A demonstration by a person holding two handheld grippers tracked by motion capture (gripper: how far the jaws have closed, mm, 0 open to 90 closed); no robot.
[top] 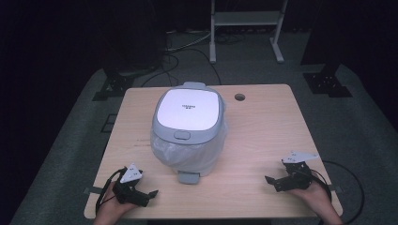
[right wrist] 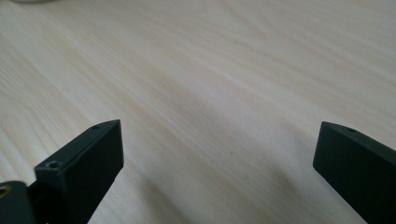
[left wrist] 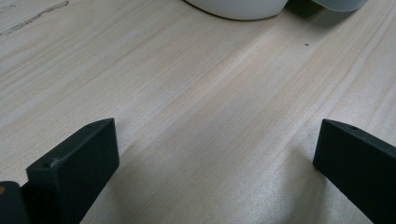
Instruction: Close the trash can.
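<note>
High view first: a white and grey rounded plastic rice cooker [top: 188,133] is parked mid-desk, a bit left of centre, on the pale wooden desk [top: 263,140]. Its lid is closed, a latch button is seen on the near edge of the lid, and what looks like a hinge tab sits at the far side, so the front is judged to face the person, with the long axis running near-to-far. Something like clear plastic film is wrapped round the body, which could make it slippery if squeezed, and a one-sided push could skid it toward the edge.

Left gripper view: the left hand-held gripper [left wrist: 215,154] is spread wide over bare wood, nothing held; the cooker's white base is glimpsed at the top.

Right gripper view: the right hand-held gripper [right wrist: 219,154] is spread wide too, empty, well apart from the cooker.
</note>
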